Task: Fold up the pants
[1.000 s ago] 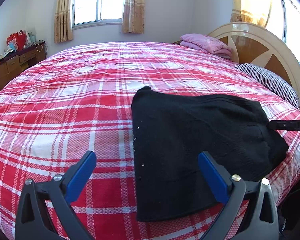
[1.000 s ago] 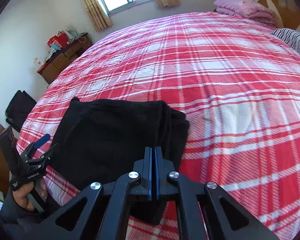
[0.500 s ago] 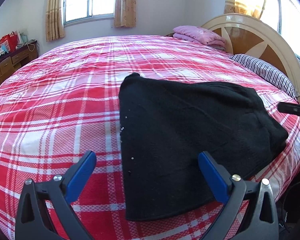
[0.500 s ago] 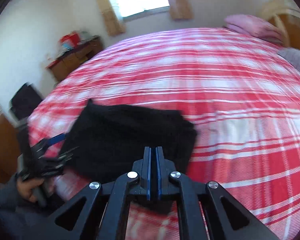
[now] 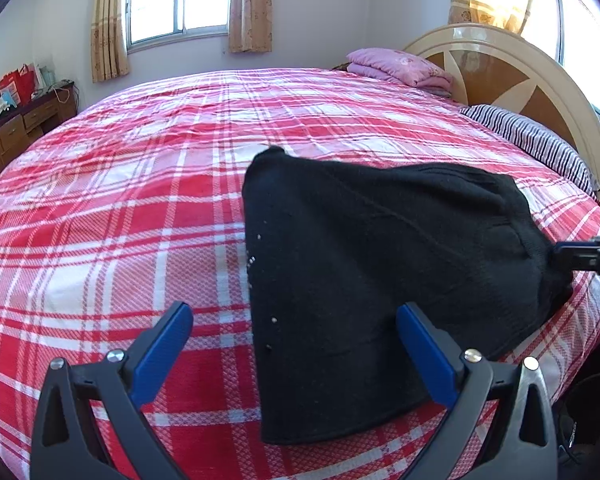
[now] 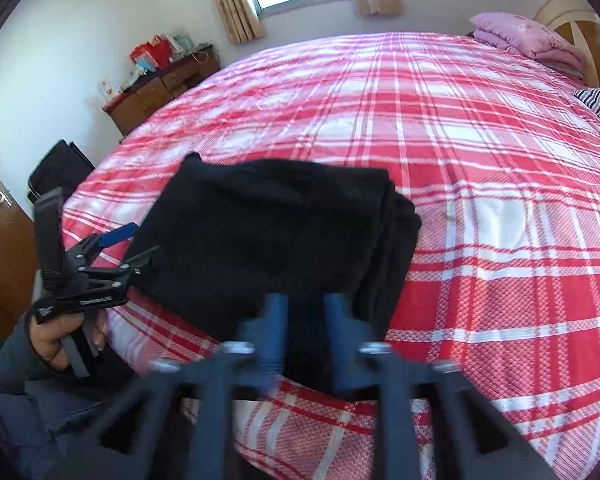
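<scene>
The black pants lie folded into a compact block near the front edge of the red plaid bed. My left gripper is wide open and empty, just above the pants' near left corner. In the right wrist view the pants lie ahead. My right gripper is blurred, its blue fingers a little apart at the pants' near edge with nothing held between them. The left gripper shows there at the pants' left side. The right gripper's tip shows at the pants' right end.
A pink folded blanket and a striped pillow lie by the wooden headboard. A wooden dresser with red bags stands at the far left wall. A black bag sits on the floor beside a brown door.
My right gripper was shut and has opened a little, close to the pants' near edge. My left gripper stayed open and shifted slightly over the pants' left corner.
</scene>
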Demonstrator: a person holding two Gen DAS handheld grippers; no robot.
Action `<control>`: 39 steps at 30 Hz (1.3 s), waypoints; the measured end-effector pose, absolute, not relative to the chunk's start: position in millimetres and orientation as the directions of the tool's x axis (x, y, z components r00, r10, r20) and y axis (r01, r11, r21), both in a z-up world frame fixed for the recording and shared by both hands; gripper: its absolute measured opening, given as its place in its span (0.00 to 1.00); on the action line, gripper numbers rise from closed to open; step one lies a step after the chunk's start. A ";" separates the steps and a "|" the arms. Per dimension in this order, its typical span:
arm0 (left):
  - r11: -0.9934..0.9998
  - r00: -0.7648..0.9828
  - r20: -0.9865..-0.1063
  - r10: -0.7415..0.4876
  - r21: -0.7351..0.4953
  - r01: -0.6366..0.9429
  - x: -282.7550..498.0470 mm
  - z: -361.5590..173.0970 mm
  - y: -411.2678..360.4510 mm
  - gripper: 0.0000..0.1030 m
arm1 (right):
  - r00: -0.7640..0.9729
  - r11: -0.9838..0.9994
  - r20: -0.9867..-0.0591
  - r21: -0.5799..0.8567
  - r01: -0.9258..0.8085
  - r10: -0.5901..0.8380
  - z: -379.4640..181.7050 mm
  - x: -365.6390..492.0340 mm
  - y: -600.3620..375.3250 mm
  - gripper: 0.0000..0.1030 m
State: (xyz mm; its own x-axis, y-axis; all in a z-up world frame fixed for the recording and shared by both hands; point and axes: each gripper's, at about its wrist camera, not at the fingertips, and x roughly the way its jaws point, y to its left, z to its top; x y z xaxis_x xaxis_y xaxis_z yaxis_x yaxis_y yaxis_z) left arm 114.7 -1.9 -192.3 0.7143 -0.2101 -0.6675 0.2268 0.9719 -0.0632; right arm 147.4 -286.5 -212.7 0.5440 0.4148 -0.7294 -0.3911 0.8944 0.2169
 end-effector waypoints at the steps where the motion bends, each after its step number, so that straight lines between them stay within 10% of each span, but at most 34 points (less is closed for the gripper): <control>1: 0.973 0.719 -0.664 -0.204 -0.056 0.224 114.9 -190.2 -1.4 1.00 | 0.560 0.904 -0.726 0.210 -0.373 0.399 -210.9 150.9 -289.5 0.78; 30: 0.919 0.573 -0.719 -0.393 -0.285 0.273 170.1 -193.1 16.8 1.00 | 0.531 0.883 -0.708 0.413 -0.222 0.465 -241.7 196.8 -319.6 0.77; 39: 0.904 0.557 -0.718 -0.418 -0.270 0.331 174.3 -192.7 13.7 0.87 | 0.551 0.871 -0.683 0.445 -0.207 0.480 -246.3 203.3 -324.6 0.37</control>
State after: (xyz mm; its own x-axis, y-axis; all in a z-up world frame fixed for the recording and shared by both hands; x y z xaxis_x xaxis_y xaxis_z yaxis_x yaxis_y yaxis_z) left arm 174.3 13.7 -192.7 0.5567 -0.4177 -0.7180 0.3308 0.9044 -0.2697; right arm 203.3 -324.6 -246.3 0.5506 0.4798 -0.6831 -0.2074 0.8713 0.4448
